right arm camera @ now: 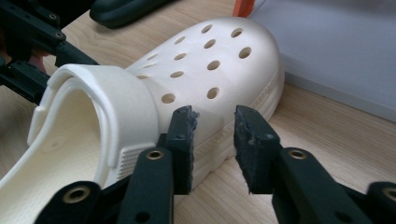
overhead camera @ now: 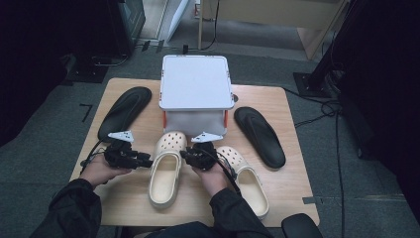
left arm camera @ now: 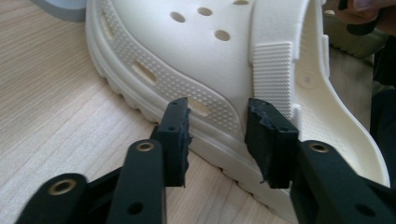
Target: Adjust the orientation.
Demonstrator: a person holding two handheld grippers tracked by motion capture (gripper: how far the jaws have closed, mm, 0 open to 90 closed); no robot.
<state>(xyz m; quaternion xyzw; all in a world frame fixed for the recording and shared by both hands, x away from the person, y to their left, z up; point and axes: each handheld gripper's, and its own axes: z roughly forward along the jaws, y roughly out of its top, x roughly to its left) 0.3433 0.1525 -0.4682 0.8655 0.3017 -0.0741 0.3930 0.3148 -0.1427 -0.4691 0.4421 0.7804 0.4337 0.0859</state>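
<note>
Cream foam is what I am working around: the left clog (overhead camera: 166,171) is lying flat on the wooden table (overhead camera: 292,178) just in front of the white box (overhead camera: 196,82), toe toward it, with my left gripper (overhead camera: 144,160) pointing in at its left flank and my right gripper (overhead camera: 185,155) pointing in at its right. I am seeing both sets of fingers (left arm camera: 175,135) standing apart, close to the sole rim but not pressing it, nothing clamped. Further right, I am seeing the second cream clog (overhead camera: 247,179) lying beside my right hand (overhead camera: 213,176), and black sandals (overhead camera: 261,136) are flanking the table's far left and right.
</note>
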